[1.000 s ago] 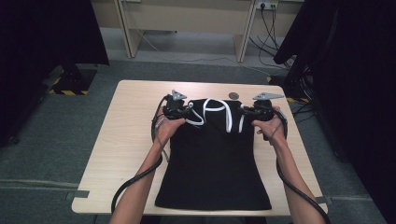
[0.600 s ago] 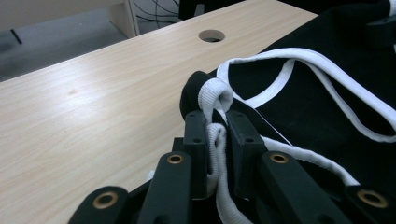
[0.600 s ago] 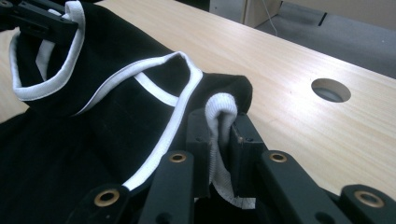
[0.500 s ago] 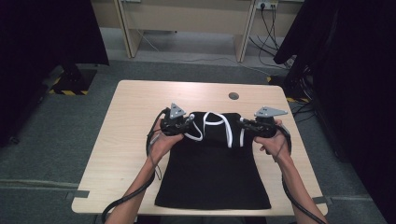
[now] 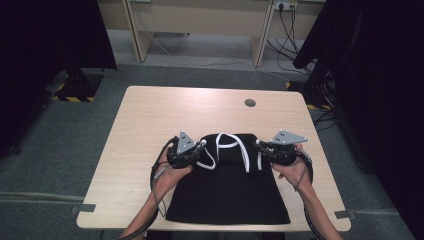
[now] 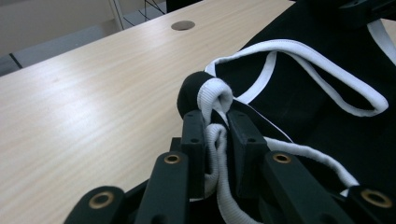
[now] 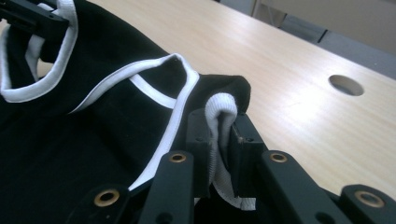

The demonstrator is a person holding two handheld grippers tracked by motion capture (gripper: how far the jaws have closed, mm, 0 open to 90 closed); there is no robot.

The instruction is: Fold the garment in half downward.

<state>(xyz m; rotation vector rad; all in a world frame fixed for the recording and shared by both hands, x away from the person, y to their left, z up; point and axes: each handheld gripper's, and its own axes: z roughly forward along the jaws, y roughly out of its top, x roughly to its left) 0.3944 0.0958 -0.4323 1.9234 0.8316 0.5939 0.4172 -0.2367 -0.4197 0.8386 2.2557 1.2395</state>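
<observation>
A black garment with white trim [image 5: 227,192] lies on the near half of the wooden table [image 5: 150,120], its top part folded back toward the person. My left gripper [image 5: 200,148] is shut on the white trim [image 6: 214,95] at the fold's left corner. My right gripper [image 5: 259,148] is shut on the white trim [image 7: 221,108] at the fold's right corner. White trim loops [image 5: 231,145] lie on the black cloth between the two grippers. In the right gripper view the left gripper [image 7: 32,16] shows at the top left.
A round cable hole [image 5: 250,103] sits in the table's far right part. Bare wood stretches beyond the garment and to its left. Dark curtains [image 5: 380,75] hang at both sides, and cables [image 5: 287,22] run along the floor behind the table.
Both grippers have moved toward the person, pulling the garment's top edge with them and folding it over the lower part. The garment looks shorter now.
</observation>
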